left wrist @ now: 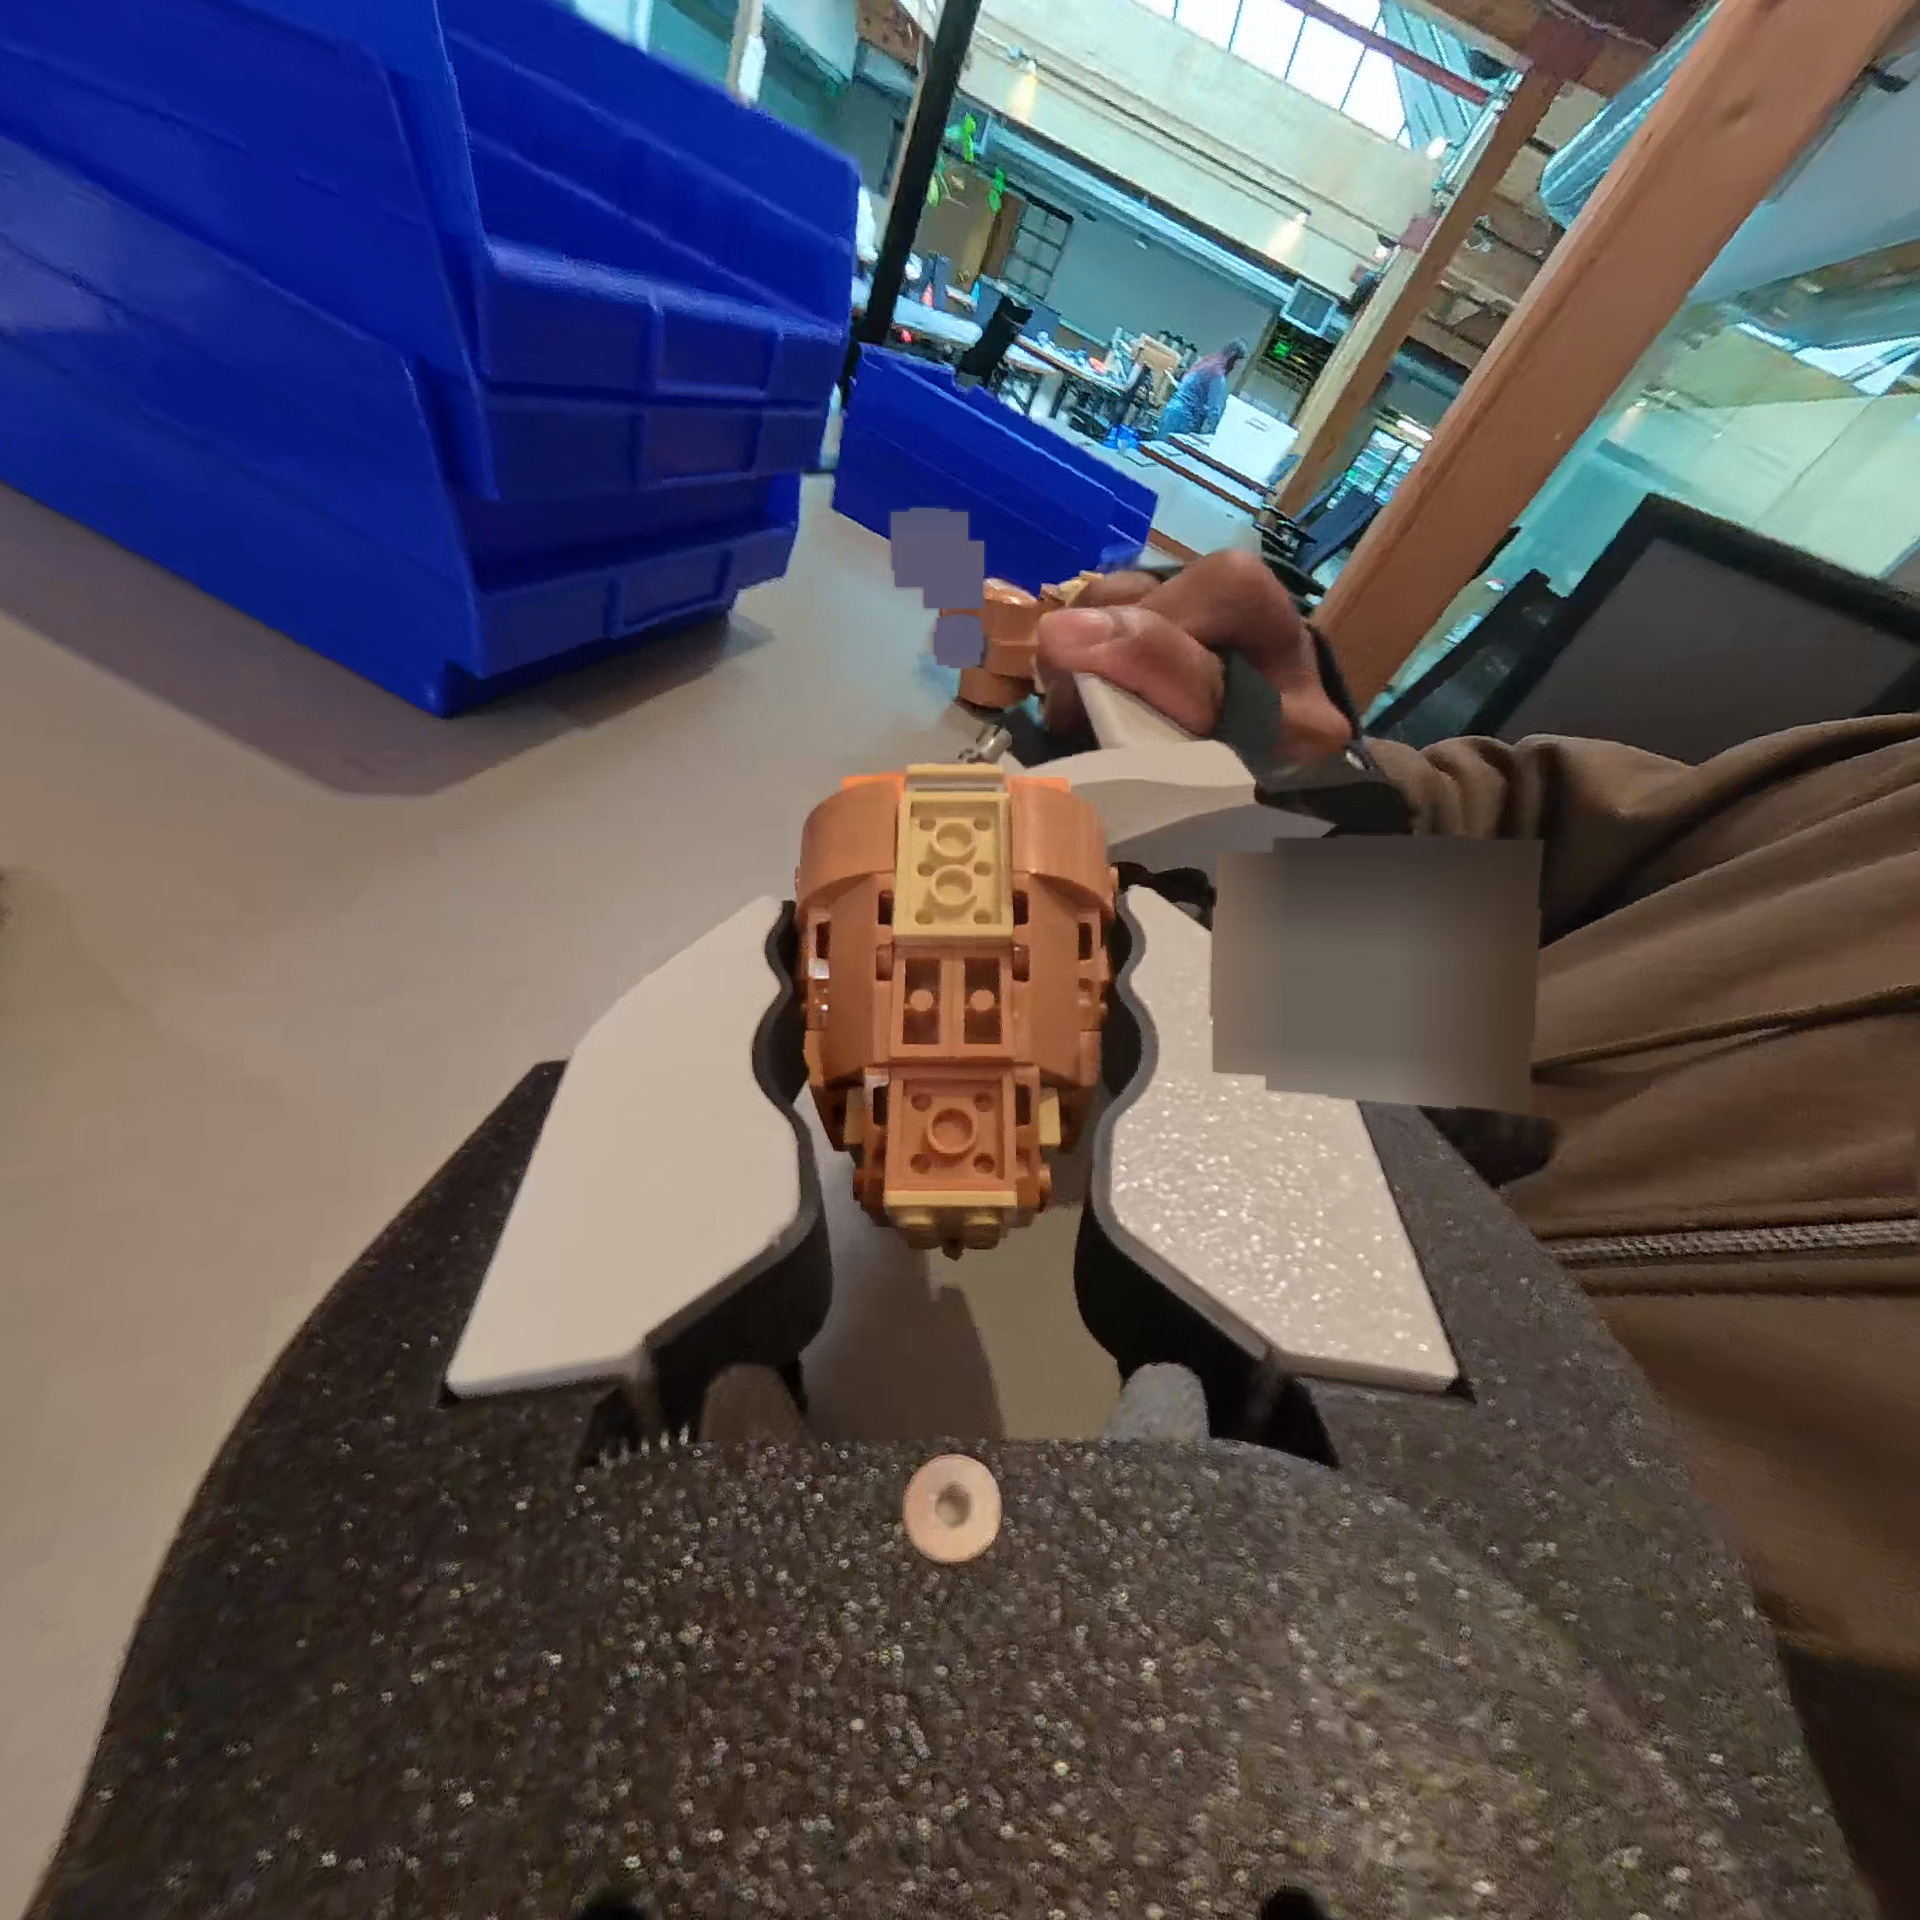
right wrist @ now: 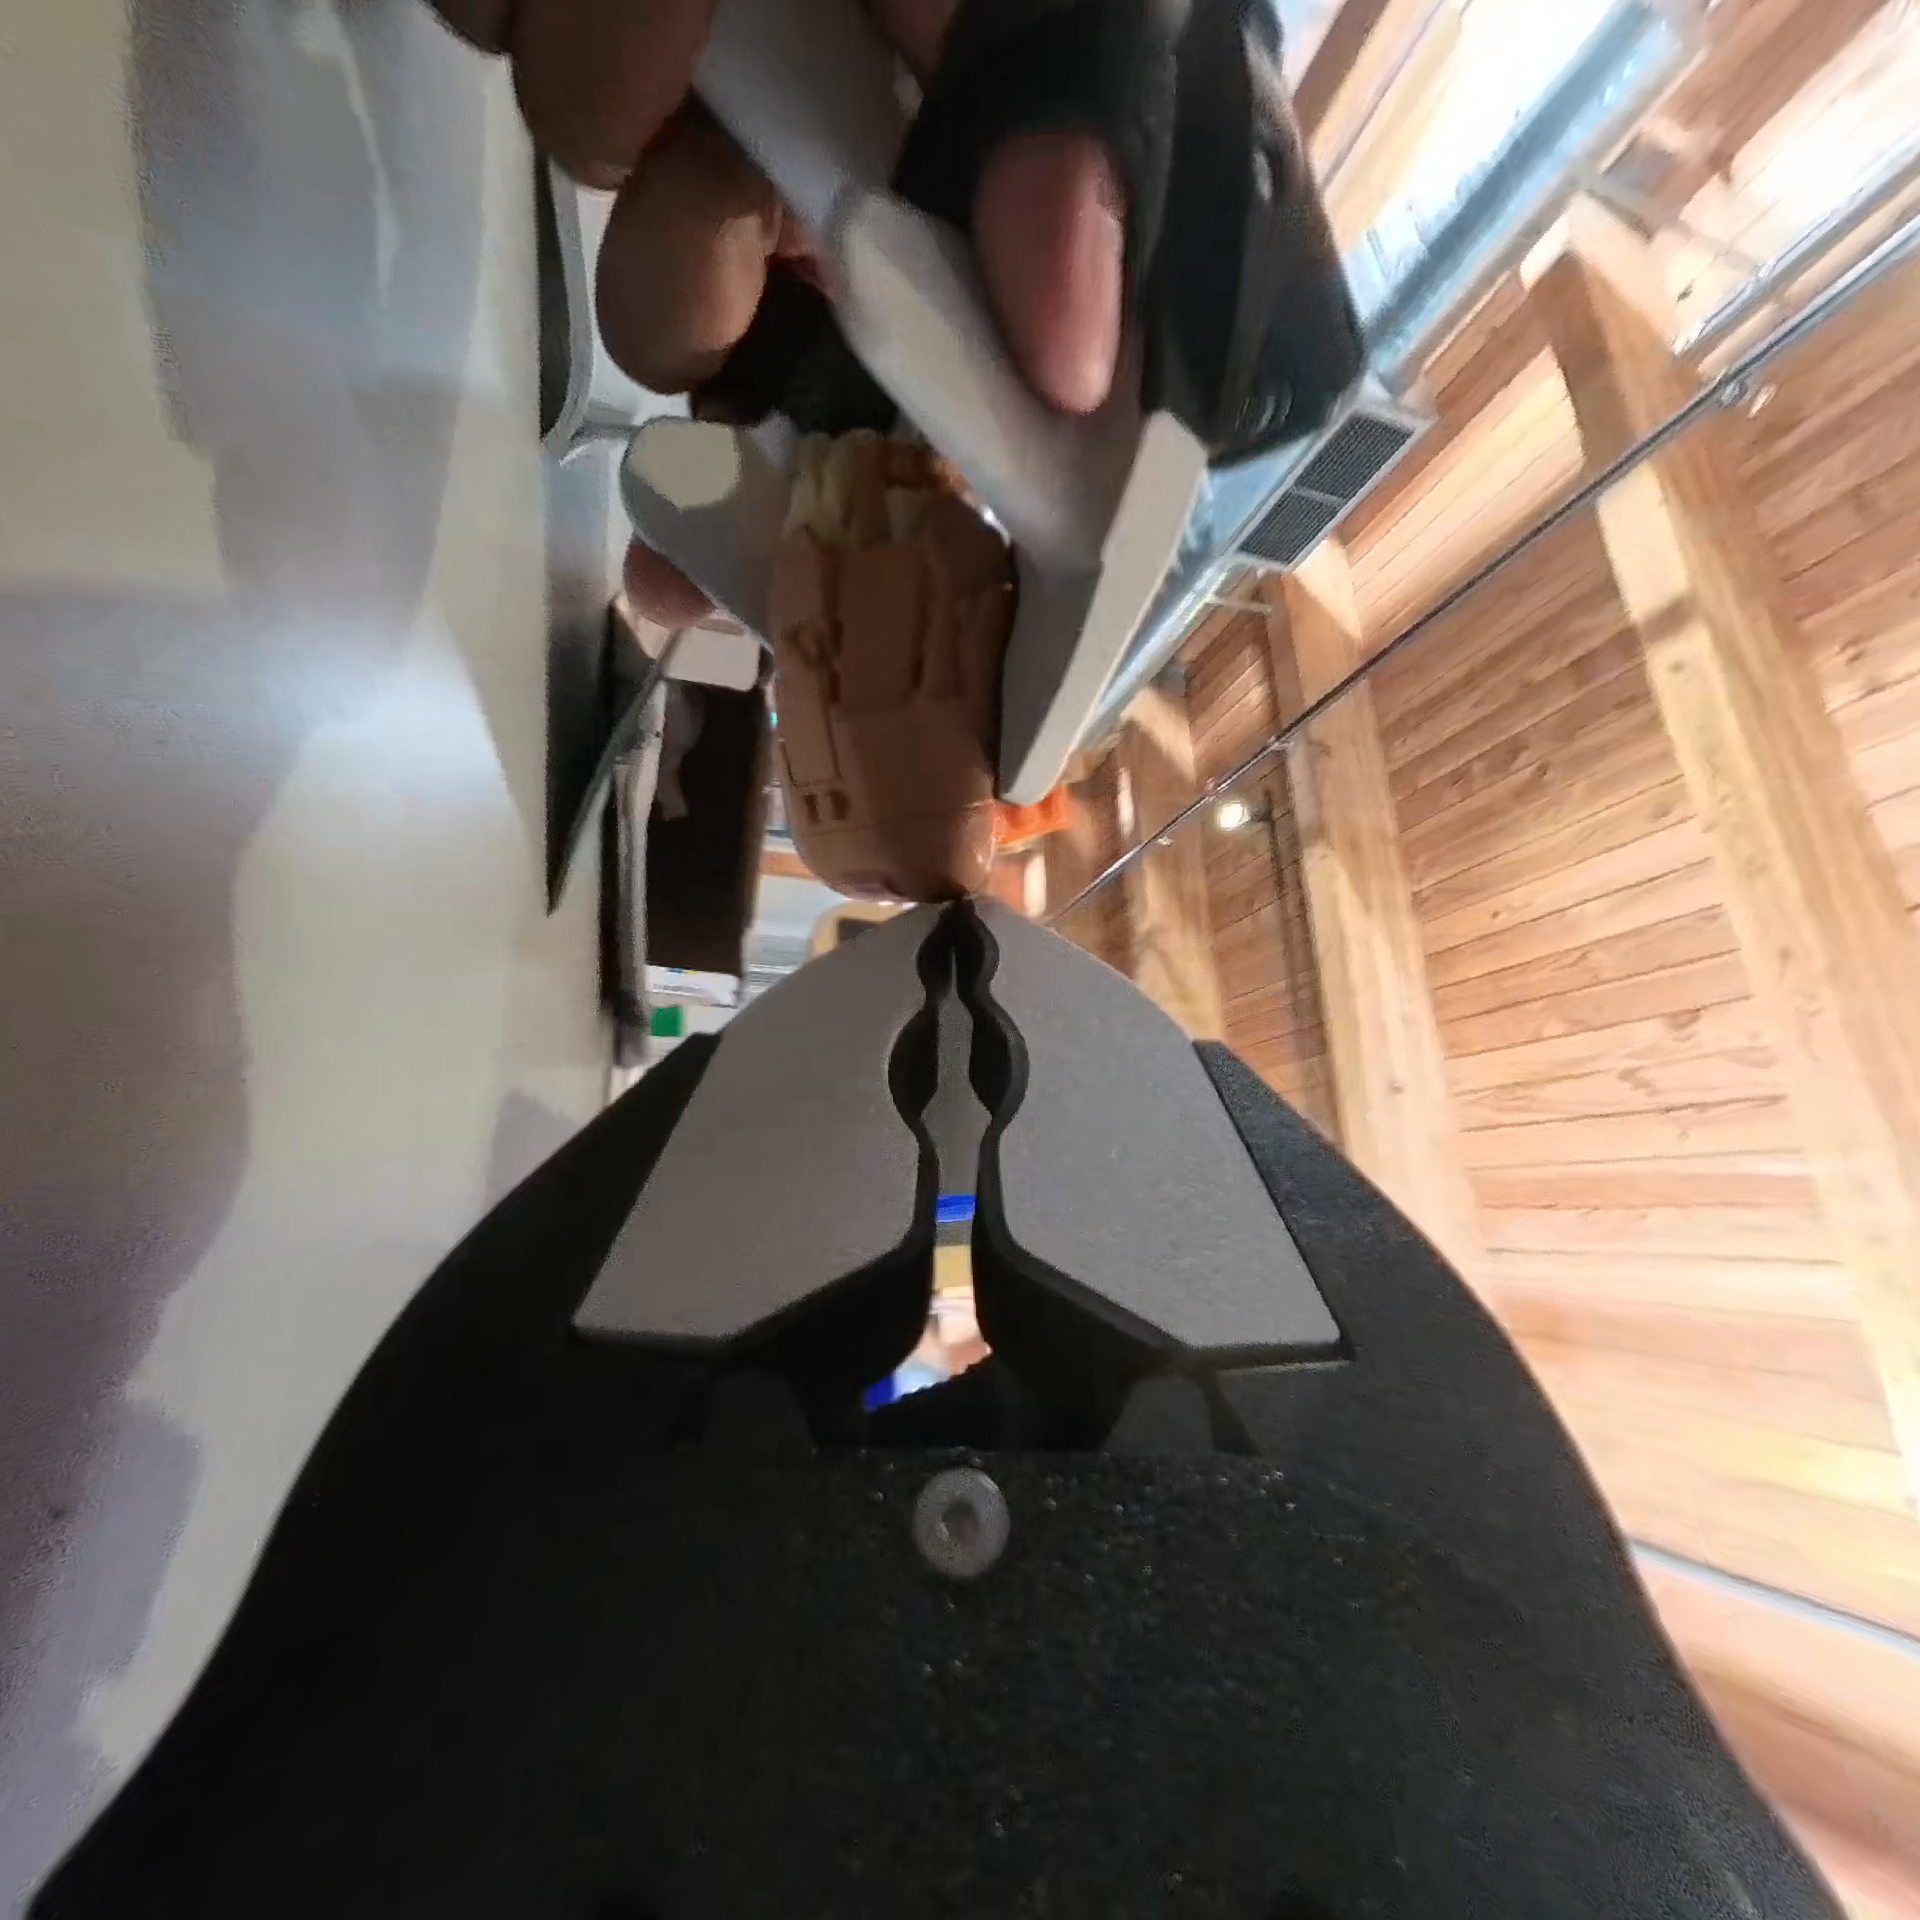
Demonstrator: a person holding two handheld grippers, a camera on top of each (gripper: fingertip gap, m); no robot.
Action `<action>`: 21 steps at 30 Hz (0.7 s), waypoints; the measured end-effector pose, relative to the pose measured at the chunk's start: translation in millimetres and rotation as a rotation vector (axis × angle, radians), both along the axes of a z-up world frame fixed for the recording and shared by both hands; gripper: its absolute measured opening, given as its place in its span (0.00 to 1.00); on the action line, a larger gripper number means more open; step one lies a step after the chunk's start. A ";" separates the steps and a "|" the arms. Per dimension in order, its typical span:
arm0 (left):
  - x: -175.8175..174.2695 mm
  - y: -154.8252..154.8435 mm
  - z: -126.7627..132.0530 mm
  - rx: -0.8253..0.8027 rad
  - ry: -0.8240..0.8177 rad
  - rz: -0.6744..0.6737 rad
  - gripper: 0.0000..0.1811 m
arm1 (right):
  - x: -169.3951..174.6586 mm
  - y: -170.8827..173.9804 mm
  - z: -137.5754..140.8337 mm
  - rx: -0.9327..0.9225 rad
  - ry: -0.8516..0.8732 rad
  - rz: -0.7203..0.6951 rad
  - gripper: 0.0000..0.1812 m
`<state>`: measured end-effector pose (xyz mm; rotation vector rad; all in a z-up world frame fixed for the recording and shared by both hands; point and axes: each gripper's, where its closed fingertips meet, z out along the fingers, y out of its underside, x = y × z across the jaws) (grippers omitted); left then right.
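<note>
We grip the brown brick model [left wrist: 951, 1023] in our left gripper [left wrist: 951, 997] above the desk [left wrist: 312, 935], our right gripper [right wrist: 961, 914] pinching, fingers nearly closed, its far tip, near the blue bins [left wrist: 416, 364].

Both tongs share one build. The left tongs [left wrist: 951, 997] have a black, grainy, rounded body with a silver screw [left wrist: 951, 1505] at its centre, and two pale grey flat fingers [left wrist: 665, 1164] with wavy black inner edges. The right tongs [right wrist: 961, 925] look alike, with their own screw [right wrist: 961, 1523]. The person wears a brown sleeve [left wrist: 1704, 935] and a black fingerless glove [right wrist: 1195, 187].
</note>
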<state>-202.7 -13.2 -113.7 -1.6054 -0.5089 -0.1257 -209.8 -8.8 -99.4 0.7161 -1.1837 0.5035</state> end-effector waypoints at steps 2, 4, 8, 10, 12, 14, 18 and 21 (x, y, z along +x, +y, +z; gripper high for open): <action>-2.0 -3.6 7.2 0.003 0.113 0.054 0.31 | -5.2 2.5 2.7 -0.077 -0.124 0.000 0.00; -6.8 -8.2 12.1 -0.011 0.219 0.127 0.31 | -14.9 7.4 4.5 -0.183 -0.297 -0.019 0.00; -10.4 -13.0 25.4 -0.042 0.448 0.246 0.31 | -23.8 9.7 -3.4 -0.458 -0.881 0.009 0.07; -11.4 -15.5 32.0 -0.048 0.529 0.296 0.31 | -20.9 7.1 0.4 -0.625 -1.183 0.086 0.12; -12.9 -18.2 35.8 -0.051 0.577 0.338 0.31 | -17.4 3.8 7.7 -0.794 -1.454 0.185 0.17; -12.8 -18.4 36.9 -0.056 0.605 0.352 0.31 | -13.2 -0.4 15.0 -0.942 -1.679 0.301 0.19; -13.1 -18.4 36.8 -0.081 0.649 0.370 0.31 | -7.4 -9.4 11.5 -1.121 -1.983 0.482 0.19; -10.5 -16.6 37.3 -0.076 0.663 0.355 0.31 | -3.9 -10.6 11.4 -1.120 -2.096 0.545 0.22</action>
